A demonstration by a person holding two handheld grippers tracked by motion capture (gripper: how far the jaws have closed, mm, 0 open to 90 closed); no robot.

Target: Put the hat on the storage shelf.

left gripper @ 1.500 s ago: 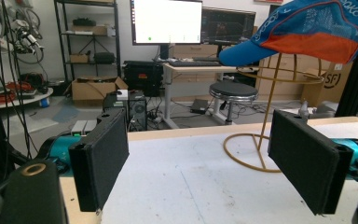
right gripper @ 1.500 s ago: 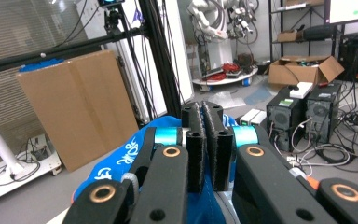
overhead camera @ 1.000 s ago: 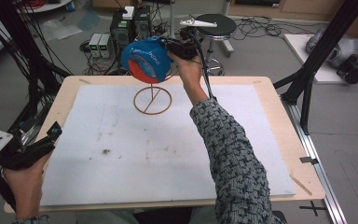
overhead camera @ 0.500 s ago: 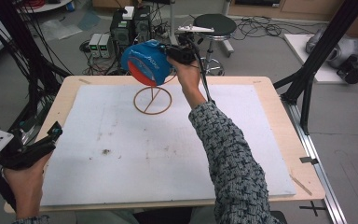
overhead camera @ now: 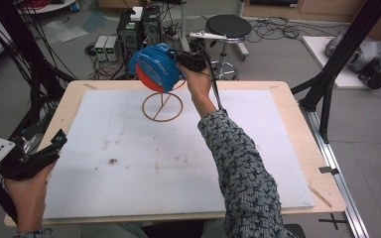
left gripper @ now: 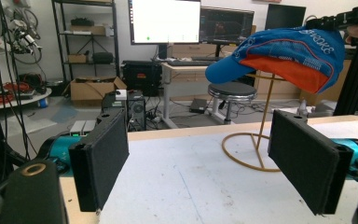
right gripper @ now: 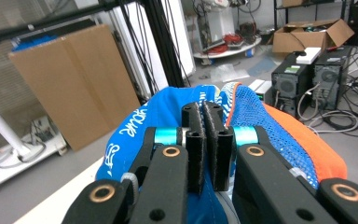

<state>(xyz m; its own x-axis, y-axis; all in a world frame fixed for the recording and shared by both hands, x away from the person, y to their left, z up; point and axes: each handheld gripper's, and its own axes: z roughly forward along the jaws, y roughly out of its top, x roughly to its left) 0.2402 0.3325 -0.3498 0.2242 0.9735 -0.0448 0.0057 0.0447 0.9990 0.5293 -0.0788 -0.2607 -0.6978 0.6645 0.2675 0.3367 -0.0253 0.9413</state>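
From the high view, the right tongs (overhead camera: 186, 60) hold a blue and orange cap (overhead camera: 155, 68) above a wire stand (overhead camera: 162, 105) at the far middle of the worktop (overhead camera: 287, 109); the left tongs (overhead camera: 49, 148) rest at the near left edge. In the left gripper view, the left tongs (left gripper: 205, 161) gape wide, with the cap (left gripper: 284, 53) atop the stand (left gripper: 256, 140). In the right gripper view, the right tongs (right gripper: 207, 140) pinch the cap's (right gripper: 168, 116) fabric.

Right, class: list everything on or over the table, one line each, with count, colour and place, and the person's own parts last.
Cap: one, blue with orange underside, pinched by the right tongs above the stand.
Stand: one, gold wire, ring base on the far middle of the mat.
Mat: one, white, covering the tabletop.
Table: one, pale wood.
Left tongs: black, open, at the table's near left edge.
Right tongs: black, shut on the cap.
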